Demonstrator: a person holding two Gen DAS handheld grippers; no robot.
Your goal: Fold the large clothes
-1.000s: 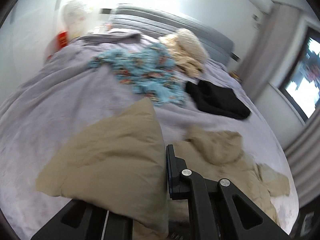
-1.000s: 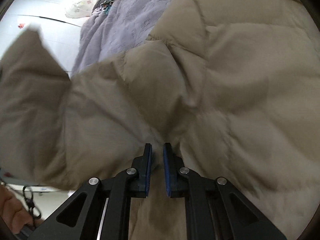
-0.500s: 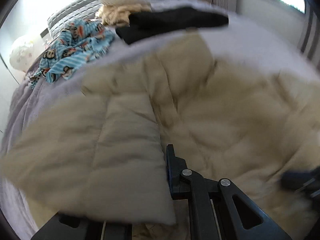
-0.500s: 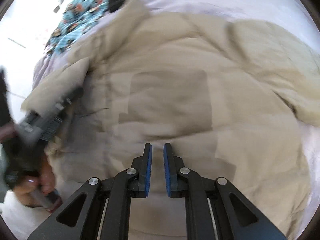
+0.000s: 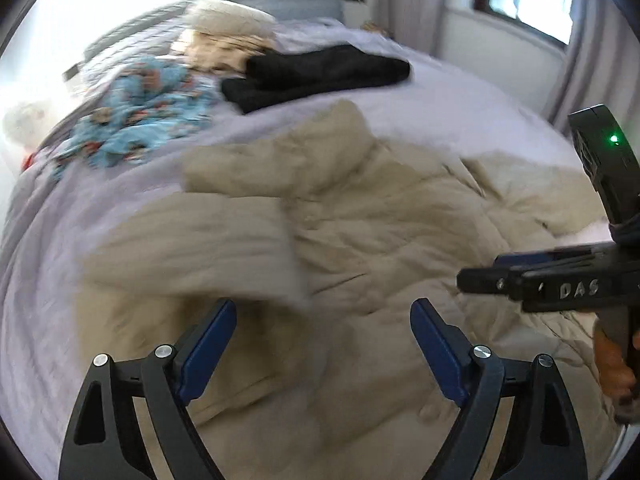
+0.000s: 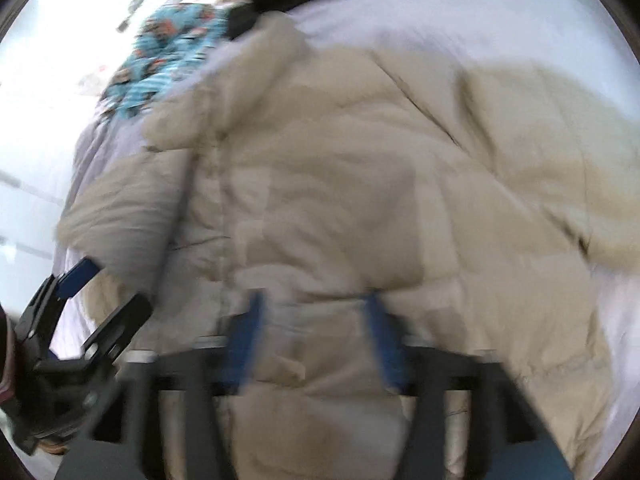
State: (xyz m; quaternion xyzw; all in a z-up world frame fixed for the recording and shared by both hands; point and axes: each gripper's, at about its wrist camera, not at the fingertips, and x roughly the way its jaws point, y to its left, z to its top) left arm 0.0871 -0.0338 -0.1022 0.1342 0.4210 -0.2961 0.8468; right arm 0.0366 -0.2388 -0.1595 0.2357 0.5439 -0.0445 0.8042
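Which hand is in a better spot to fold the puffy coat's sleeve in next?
Probably the left. The left gripper is opening right by the sleeve flap of the beige coat. The right gripper, also opening, hangs over the coat's middle.

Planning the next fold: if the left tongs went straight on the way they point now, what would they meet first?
Most likely the beige puffer jacket spread on the bed. The left tongs, opening with nothing between them, point down at its quilted front; depth is unclear.

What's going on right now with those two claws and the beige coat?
Left gripper and right gripper opening, nothing pinched. Beige puffer coat spread on the bed. Nothing blocking.
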